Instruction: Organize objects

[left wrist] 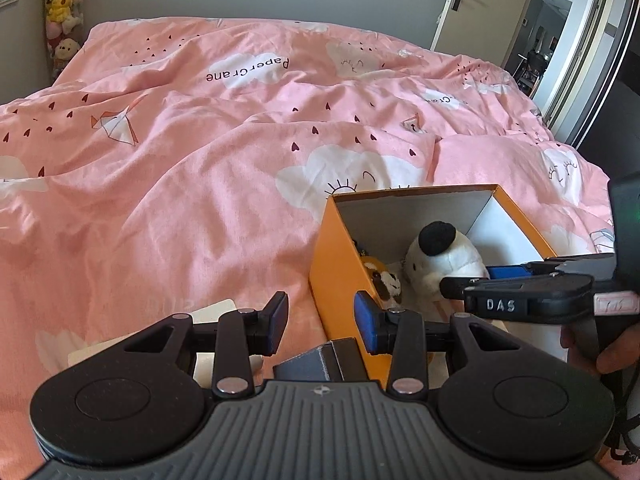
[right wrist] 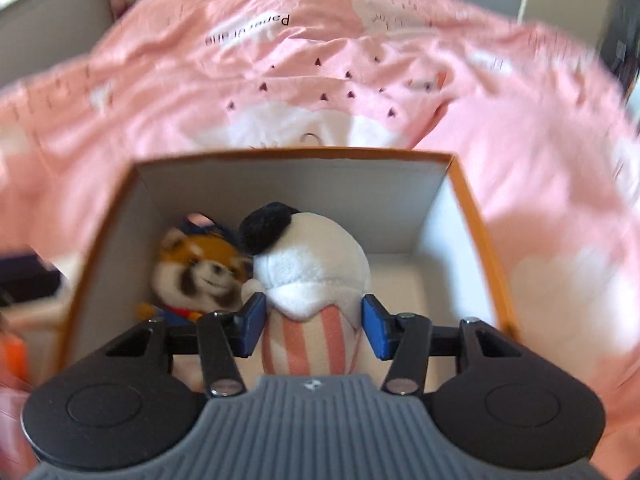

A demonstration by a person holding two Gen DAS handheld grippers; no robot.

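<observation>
Right gripper [right wrist: 313,326] jaws spread around the white plush ice-cream cone with pink-striped base [right wrist: 310,280], inside the orange cardboard box [right wrist: 472,200]. Back out straight, avoiding the orange raccoon plush [right wrist: 196,268] left of the jaws. Left gripper [left wrist: 321,322] jaws spread, empty.

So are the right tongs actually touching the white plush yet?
Apart. In the right wrist view, the right tongs are open around the white plush in the orange box, with a plain gap beside the right pad.

Bright, soft daylight fills both views, with gentle shadows in the folds of the duvet [left wrist: 168,184]. The left wrist view is sharp. The right wrist view is smeared by motion blur, worst toward its bowed fisheye edges.
</observation>
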